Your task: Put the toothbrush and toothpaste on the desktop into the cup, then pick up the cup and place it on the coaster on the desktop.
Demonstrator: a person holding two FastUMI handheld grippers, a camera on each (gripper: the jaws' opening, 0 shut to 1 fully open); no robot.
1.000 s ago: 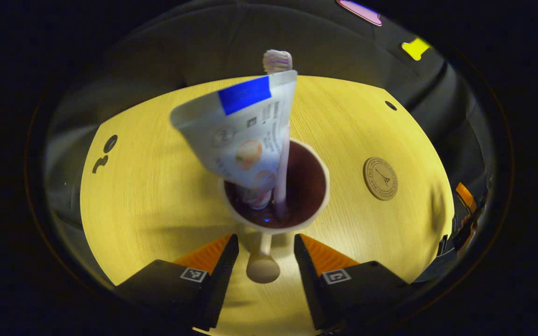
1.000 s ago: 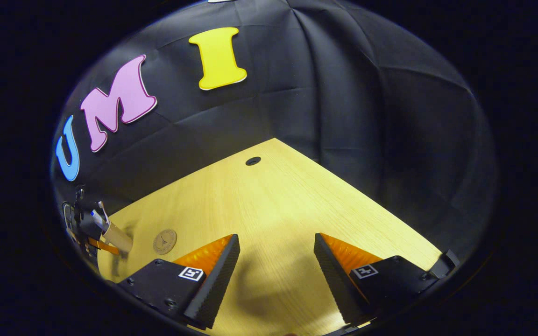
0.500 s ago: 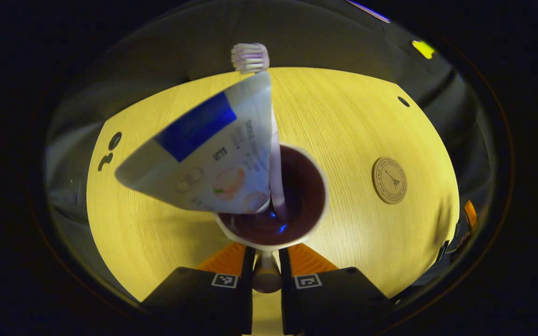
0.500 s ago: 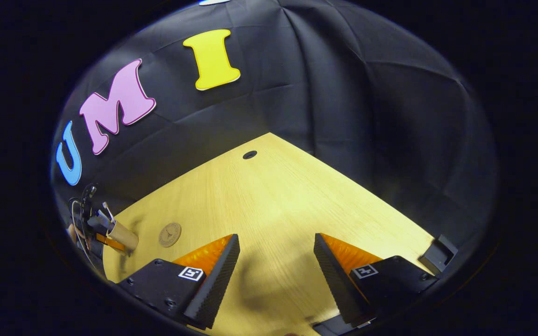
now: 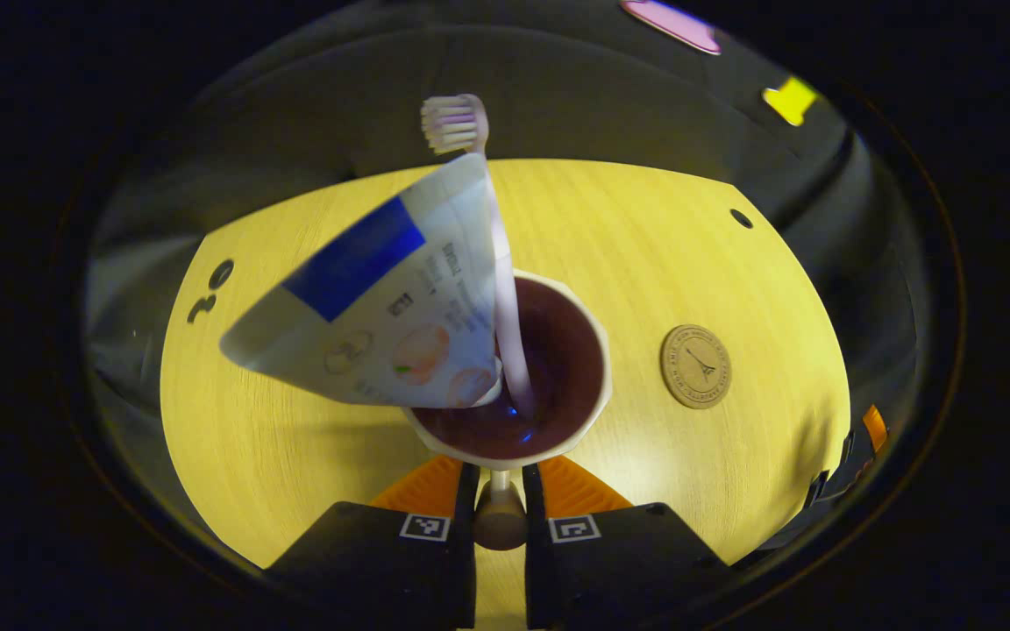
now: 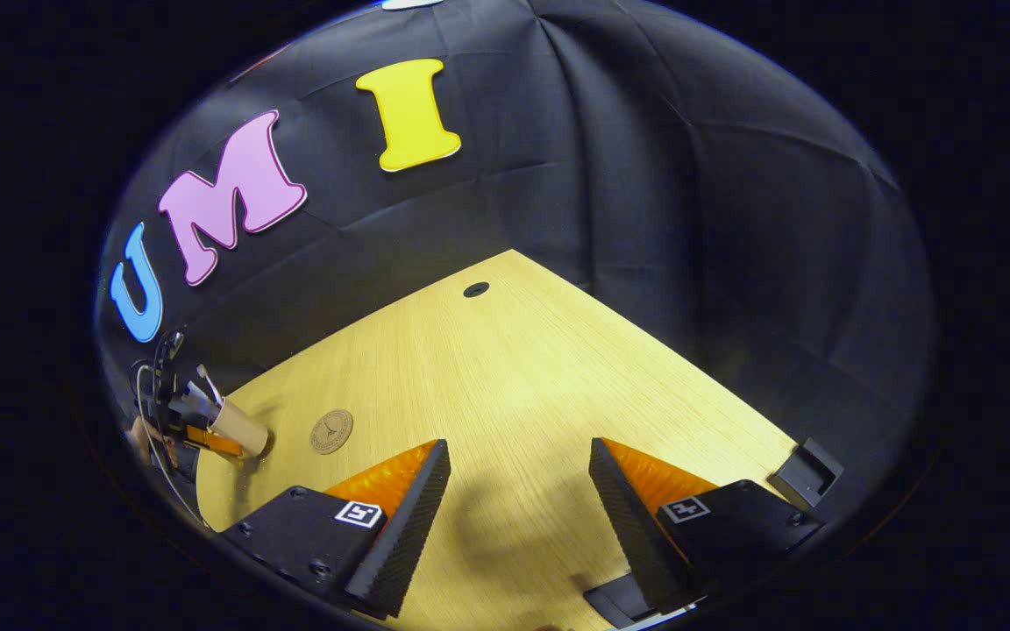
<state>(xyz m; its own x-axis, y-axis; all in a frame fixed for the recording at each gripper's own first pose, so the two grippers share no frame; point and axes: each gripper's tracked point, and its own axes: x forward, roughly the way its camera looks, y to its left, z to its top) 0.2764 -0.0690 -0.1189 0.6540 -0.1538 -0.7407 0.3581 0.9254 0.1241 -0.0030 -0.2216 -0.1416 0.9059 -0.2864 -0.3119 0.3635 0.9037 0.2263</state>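
A cream cup (image 5: 597, 386) with a dark inside stands just beyond my left gripper (image 5: 499, 478), which is shut on the cup's handle (image 5: 499, 519). A white and blue toothpaste tube (image 5: 373, 307) leans out of the cup to the left. Beside it a pink toothbrush (image 5: 454, 124) stands with its bristles up. The round wooden coaster (image 5: 695, 366) lies on the table right of the cup. In the right gripper view the cup (image 6: 238, 428) shows far left beside the coaster (image 6: 331, 431). My right gripper (image 6: 518, 517) hangs open over bare table.
The yellow wooden table (image 5: 295, 421) has a cable hole (image 6: 475, 289) near its far corner and black cut-outs (image 5: 207, 289) at its left. A small black block (image 6: 807, 473) sits at the table's right edge. Black cloth walls the booth.
My left gripper's fingers were open either side of the cup handle, then shut on it. The tube tipped leftward. The coaster now sits a little nearer the cup in the left gripper view.
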